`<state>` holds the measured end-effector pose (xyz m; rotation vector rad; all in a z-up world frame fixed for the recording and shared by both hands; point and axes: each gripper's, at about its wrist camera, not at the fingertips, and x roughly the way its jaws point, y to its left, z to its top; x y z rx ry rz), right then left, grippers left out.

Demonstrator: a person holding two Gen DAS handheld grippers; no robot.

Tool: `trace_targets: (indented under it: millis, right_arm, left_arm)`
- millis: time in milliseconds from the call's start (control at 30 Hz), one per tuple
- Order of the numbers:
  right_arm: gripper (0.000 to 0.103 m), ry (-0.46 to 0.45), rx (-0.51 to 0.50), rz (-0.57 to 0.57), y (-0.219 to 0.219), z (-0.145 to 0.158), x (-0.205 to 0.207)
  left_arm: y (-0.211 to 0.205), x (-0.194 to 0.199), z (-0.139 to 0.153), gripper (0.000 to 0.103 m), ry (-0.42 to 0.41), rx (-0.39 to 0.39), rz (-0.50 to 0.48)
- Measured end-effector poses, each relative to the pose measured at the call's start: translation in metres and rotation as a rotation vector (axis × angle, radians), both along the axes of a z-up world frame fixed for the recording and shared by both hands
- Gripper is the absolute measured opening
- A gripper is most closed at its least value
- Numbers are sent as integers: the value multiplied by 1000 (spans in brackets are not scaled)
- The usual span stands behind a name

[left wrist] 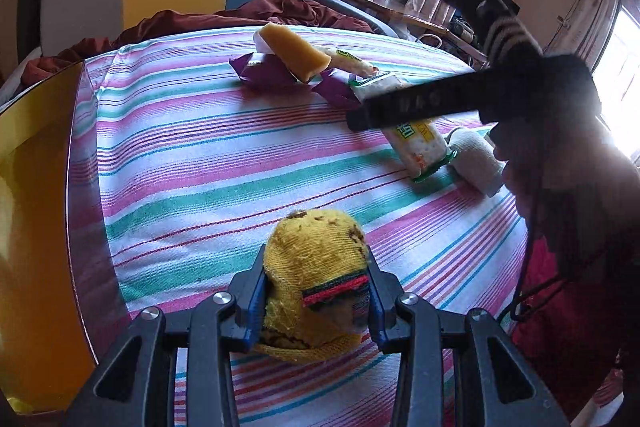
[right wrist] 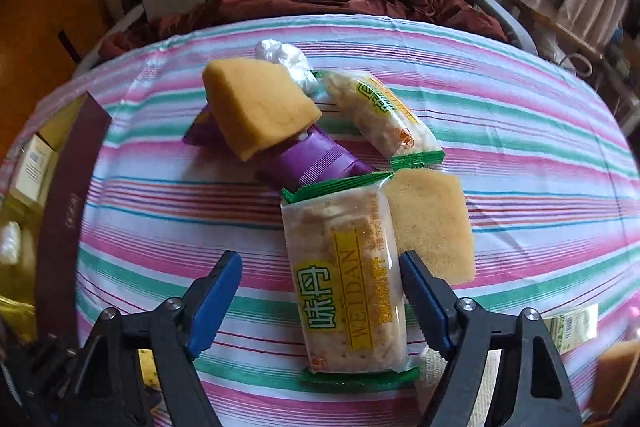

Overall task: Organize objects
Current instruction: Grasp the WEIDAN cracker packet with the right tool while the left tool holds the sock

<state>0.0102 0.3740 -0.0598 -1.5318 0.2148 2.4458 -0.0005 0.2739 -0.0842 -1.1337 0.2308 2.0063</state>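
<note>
Your left gripper [left wrist: 316, 301] is clamped on a yellow knitted sock [left wrist: 316, 267] just above the striped cloth [left wrist: 200, 167]. Your right gripper [right wrist: 320, 295] is spread wide around the nearest WEIDAN snack pack [right wrist: 344, 287], not touching it. Beyond that pack lie a purple packet [right wrist: 312, 163], a second snack pack [right wrist: 384, 119] and two sponges [right wrist: 256, 107], one just right of it.

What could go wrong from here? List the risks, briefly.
1. The open right gripper straddles the cracker pack, and its right finger sits close to the flat sponge; closing may pinch or drag that too.
2. The pack's top edge touches the purple wrapper, on which the sponge wedge rests, so lifting may shift the pile.
3. The left gripper holds a soft yellow sock, which could slip out.
</note>
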Motion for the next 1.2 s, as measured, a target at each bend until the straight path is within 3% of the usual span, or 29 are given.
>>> trace_targets:
  millis: [33, 100, 367, 500, 600, 700, 800, 900, 1000, 1200]
  right_arm:
    - [69, -18, 47, 13, -4, -3, -1]
    - [48, -52, 118, 27, -8, -7, -2]
    - [48, -27, 77, 18, 1, -3, 0]
    - [48, 49, -21, 87, -7, 7, -4]
    - [48, 0, -77, 169, -20, -3, -10]
    - [48, -73, -58, 208, -30, -18, -15]
    - [48, -66, -72, 205, -28, -17, -17]
    - [48, -68, -66, 204, -28, -17, -18]
    - [48, -72, -65, 201, -27, -17, -20]
    - [48, -72, -50, 204, -35, -20, -10]
  left_arm:
    - [0, 1, 0, 41, 1, 2, -1]
    - [0, 1, -1, 41, 4, 2, -3]
    - [0, 4, -2, 41, 24, 1, -11]
    - [0, 9, -1, 41, 48, -13, -27]
    - [0, 12, 6, 40, 51, -19, -38]
    - [-7, 20, 19, 39, 56, 0, -66]
    - [-30, 23, 42, 39, 69, 44, -65]
    - [-70, 12, 68, 39, 74, 99, 8]
    - [-125, -10, 85, 39, 70, 128, 140]
    - [-217, -49, 80, 39, 64, 90, 407]
